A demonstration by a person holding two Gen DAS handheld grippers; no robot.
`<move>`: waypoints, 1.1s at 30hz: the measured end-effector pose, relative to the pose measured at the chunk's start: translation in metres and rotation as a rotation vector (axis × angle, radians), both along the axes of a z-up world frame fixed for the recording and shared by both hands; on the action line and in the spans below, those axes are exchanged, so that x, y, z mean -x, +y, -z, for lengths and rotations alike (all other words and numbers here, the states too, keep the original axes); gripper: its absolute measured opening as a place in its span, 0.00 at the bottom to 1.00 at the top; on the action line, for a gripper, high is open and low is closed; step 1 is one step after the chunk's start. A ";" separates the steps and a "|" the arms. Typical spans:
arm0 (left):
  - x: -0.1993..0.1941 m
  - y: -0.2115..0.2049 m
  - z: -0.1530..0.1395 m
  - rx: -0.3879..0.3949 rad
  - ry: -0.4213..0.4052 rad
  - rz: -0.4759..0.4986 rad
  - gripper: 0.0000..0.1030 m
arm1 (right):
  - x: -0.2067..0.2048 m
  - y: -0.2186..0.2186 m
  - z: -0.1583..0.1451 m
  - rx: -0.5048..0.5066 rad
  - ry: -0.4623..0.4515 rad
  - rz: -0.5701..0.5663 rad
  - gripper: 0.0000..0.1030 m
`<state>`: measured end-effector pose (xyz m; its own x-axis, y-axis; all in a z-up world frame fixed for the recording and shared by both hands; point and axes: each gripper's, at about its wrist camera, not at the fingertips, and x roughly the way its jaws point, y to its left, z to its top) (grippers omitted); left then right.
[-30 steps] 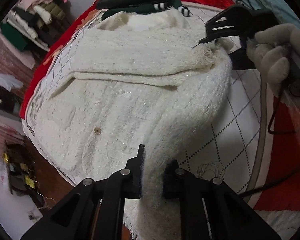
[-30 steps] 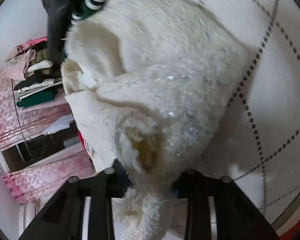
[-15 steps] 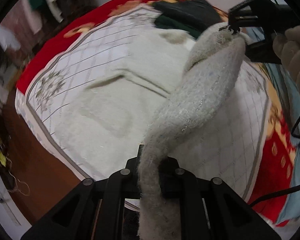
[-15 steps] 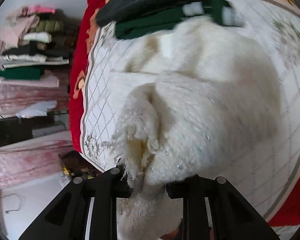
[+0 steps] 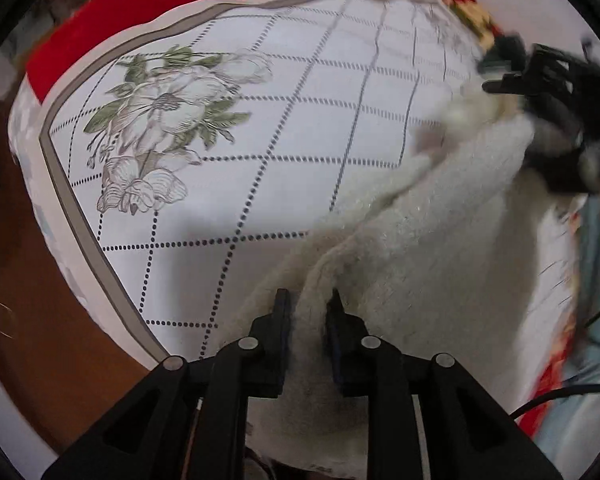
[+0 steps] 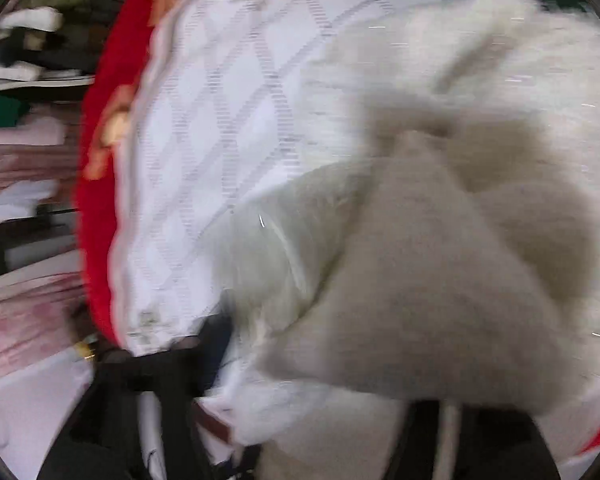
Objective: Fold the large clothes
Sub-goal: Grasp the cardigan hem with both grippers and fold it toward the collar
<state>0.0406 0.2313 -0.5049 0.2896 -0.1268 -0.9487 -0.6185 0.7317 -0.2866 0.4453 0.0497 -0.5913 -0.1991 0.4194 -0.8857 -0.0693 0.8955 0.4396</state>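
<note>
Fluffy white sweater (image 5: 440,216) draped over the quilted white bedspread (image 5: 228,128), right of its printed flower (image 5: 160,120). Left gripper (image 5: 307,312) just eased wider, a fold of knit between the pads, contact unclear. Right gripper (image 5: 516,84), far right, just spread wide; sweater bunched before it, blurred.

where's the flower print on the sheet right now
In the left wrist view the flower print sits on the upper left of the white quilted sheet, near its grey border, well left of the fluffy white garment.
</note>
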 end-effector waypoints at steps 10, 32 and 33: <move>-0.006 -0.010 -0.008 -0.129 0.015 -0.055 0.94 | 0.001 -0.177 -0.061 -0.153 -0.147 0.126 0.82; -0.041 -0.037 -0.021 -0.294 0.132 0.003 0.97 | 0.064 -0.360 -0.001 -0.111 -0.039 0.453 0.19; -0.044 -0.041 -0.024 -0.292 0.123 0.012 0.97 | 0.085 -0.380 -0.007 -0.035 -0.026 0.433 0.19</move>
<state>0.0848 0.1905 -0.4806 0.1705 0.1529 -0.9734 -0.6261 0.7797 0.0128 0.3599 -0.3305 -0.5848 0.0243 0.4895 -0.8717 0.2980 0.8287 0.4737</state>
